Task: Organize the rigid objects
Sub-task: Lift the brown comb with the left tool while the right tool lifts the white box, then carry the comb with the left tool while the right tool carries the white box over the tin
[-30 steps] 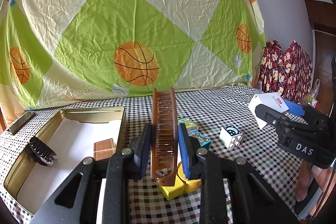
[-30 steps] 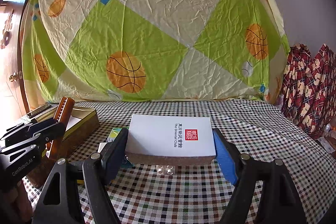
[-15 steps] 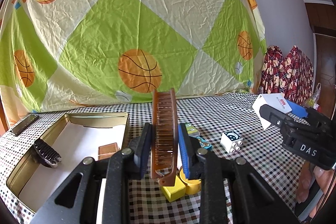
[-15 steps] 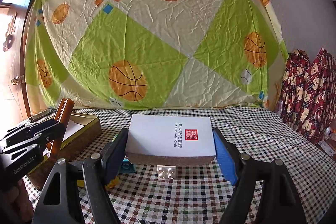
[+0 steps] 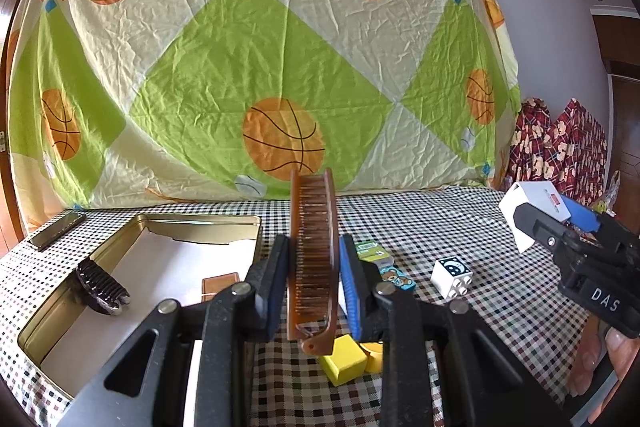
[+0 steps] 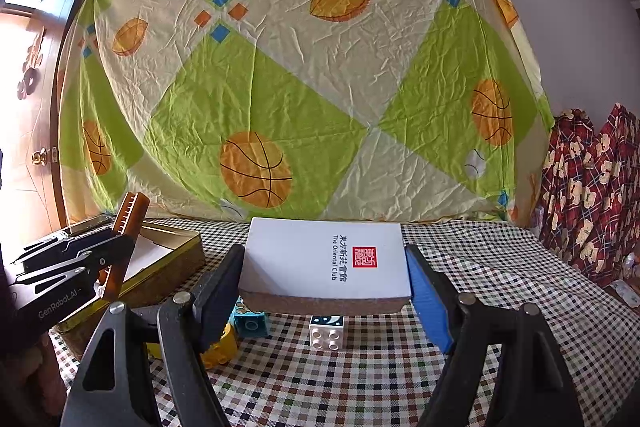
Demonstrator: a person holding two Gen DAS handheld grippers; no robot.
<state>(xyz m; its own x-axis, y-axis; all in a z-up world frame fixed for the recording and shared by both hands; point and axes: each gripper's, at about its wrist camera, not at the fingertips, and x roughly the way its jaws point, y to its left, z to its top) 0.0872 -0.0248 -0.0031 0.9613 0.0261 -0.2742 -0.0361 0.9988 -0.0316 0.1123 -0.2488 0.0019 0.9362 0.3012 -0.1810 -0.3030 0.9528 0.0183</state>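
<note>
left wrist: low, faces backdrop | right wrist: same | shared: white brick (image 5: 452, 277)

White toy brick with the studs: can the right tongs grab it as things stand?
Probably not: the right tongs are shut on the white box, so nothing can close on the white brick below until it is set down.

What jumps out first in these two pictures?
A huge green and cream basketball-print sheet fills the back wall. Up front, the left gripper clamps a brown comb on edge beside a gold tin, while the right gripper holds a white box above the checked tablecloth.
</note>
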